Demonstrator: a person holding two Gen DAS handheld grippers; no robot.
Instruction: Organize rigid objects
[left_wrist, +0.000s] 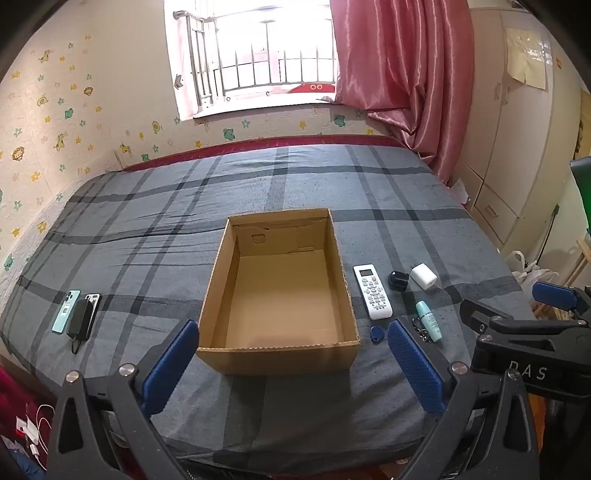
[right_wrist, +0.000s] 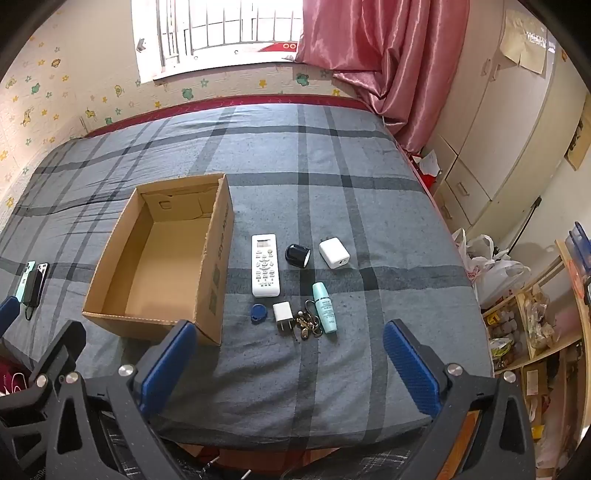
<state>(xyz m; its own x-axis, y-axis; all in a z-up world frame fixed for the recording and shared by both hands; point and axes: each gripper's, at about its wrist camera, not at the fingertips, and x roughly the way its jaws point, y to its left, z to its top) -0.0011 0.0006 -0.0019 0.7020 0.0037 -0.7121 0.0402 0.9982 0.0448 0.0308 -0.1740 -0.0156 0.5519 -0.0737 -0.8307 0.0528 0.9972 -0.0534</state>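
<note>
White charger plug (right_wrist: 282, 312): right wrist view only

Box (right_wrist: 155, 258) was plain matt corrugated cardboard, raw edges showing. Bedsheet (right_wrist: 332, 166) was seen as soft woven cloth, slightly wrinkled. Remote (right_wrist: 265, 265) and charger (right_wrist: 334, 253) looked like smooth white plastic. Curtain (right_wrist: 388, 55) was shiny satin. Gripper pads (right_wrist: 410, 365) were ribbed blue.
</note>
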